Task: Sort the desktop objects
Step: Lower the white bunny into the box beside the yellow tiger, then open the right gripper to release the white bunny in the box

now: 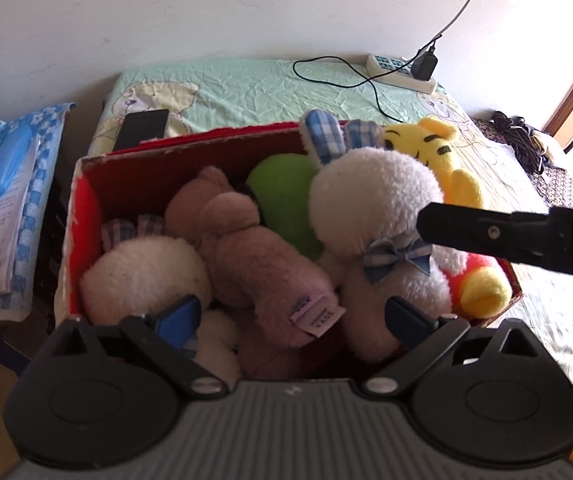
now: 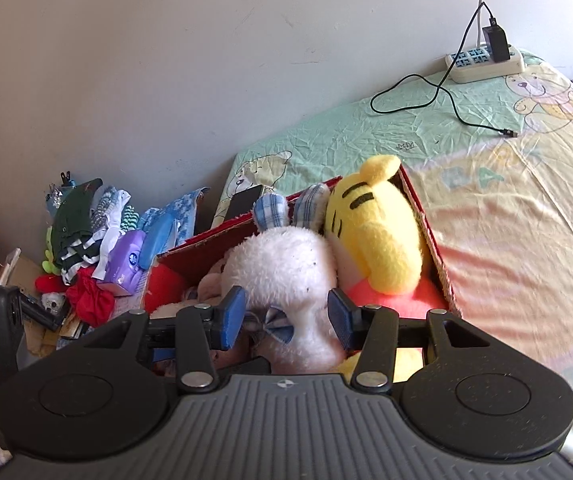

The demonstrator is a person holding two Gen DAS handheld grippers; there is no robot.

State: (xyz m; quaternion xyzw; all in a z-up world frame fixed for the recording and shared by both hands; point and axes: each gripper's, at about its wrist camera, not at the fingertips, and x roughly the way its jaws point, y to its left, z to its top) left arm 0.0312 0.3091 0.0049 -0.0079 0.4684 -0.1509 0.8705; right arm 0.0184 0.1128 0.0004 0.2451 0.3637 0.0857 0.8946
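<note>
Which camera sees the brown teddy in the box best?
The left wrist view. There the brown teddy lies in plain sight in the middle of the red box, between two white bunnies. In the right wrist view the big white bunny hides nearly all of it.

A red cardboard box (image 1: 82, 216) is seen on a bear-print sheet (image 1: 246, 84), packed with soft toys: a white rabbit with blue checked ears (image 1: 370, 208), a pinkish-brown bear (image 1: 254, 256), a second white plush (image 1: 146, 276), a green ball (image 1: 282, 196) and a yellow tiger (image 1: 442, 152). The left gripper (image 1: 292, 318) is held wide apart over the box, nothing being gripped. The right gripper's black finger (image 1: 486, 236) is laid against the rabbit's neck. A dark phone (image 1: 142, 128) and a power strip (image 1: 400, 72) are seen behind
</note>
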